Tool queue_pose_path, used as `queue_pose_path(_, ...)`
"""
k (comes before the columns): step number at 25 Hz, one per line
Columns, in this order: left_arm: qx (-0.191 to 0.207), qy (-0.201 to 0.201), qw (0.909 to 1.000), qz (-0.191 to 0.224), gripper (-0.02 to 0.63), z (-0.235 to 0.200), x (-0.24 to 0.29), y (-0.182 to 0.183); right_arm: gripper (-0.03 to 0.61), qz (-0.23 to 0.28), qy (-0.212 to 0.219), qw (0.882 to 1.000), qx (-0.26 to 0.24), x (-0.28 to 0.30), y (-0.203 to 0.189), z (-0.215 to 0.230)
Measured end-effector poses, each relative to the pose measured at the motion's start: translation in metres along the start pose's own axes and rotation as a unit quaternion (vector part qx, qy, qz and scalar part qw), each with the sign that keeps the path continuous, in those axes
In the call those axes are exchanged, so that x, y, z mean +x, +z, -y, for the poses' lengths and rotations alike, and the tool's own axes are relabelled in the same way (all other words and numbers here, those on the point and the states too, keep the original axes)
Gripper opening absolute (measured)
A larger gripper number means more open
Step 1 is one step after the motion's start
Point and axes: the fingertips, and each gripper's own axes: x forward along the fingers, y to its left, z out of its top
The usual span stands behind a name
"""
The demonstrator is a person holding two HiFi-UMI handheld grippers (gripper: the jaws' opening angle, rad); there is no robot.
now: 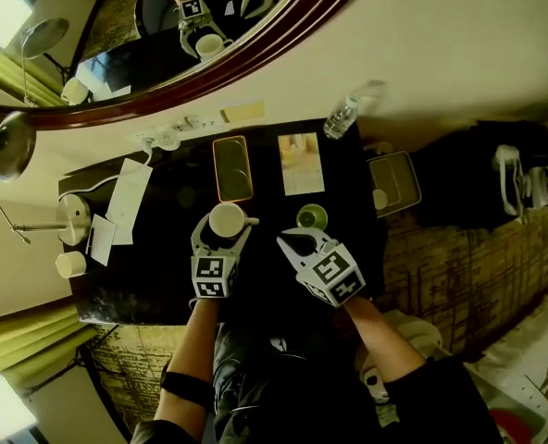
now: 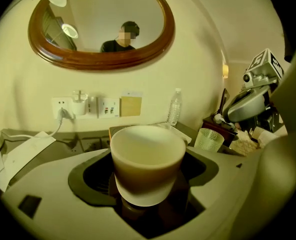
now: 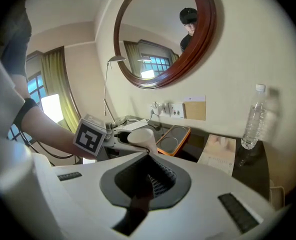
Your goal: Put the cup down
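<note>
The white cup (image 1: 226,217) is held upright in the wide-set jaws of the left tongs (image 1: 222,233) at the frame's centre, over the dark bench (image 1: 154,285), probably kept level so it lands flat. An orange tray (image 1: 232,168) just above and a green cup (image 1: 312,216) to the right crowd the spot. The right tongs (image 1: 289,240) are closed and empty.

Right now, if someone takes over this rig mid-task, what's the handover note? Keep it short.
Left gripper: shut on the white cup, which is upright, with its handle toward the right gripper.
Right gripper: shut and empty, just to the person's side of the green glass.
Cup: over the black table, on the person's side of the orange tray. I can't tell if its base touches the table.
Done: the cup is in hand.
Left: probably lower it onto a bare part of the table, open the left jaws and back off.
</note>
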Motion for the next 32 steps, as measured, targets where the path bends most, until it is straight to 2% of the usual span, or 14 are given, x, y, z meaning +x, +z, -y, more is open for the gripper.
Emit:
queue_pose_path(13, -0.017, 0.019, 0.9996, -0.011, 0.410, 0.004, 0.004, -0.040, 0.014, -0.008, 0.003, 1.000, -0.013, -0.012, -0.003, 0.008)
queue_pose_path(18, -0.010, 0.024, 0.9996, -0.014, 0.411, 0.004, 0.001, -0.049, 0.014, -0.008, -0.001, 1.000, -0.012, -0.015, -0.004, 0.008)
queue_pose_path(27, -0.020, 0.005, 0.9990, -0.041, 0.439, 0.014, -0.006, -0.053, 0.014, -0.005, -0.011, 1.000, -0.009, -0.019, -0.001, 0.006)
queue_pose_path(32, 0.003, -0.006, 0.9989, -0.047, 0.439, 0.022, -0.026, -0.047, 0.014, 0.000, -0.024, 1.000, -0.005, -0.028, 0.002, 0.009)
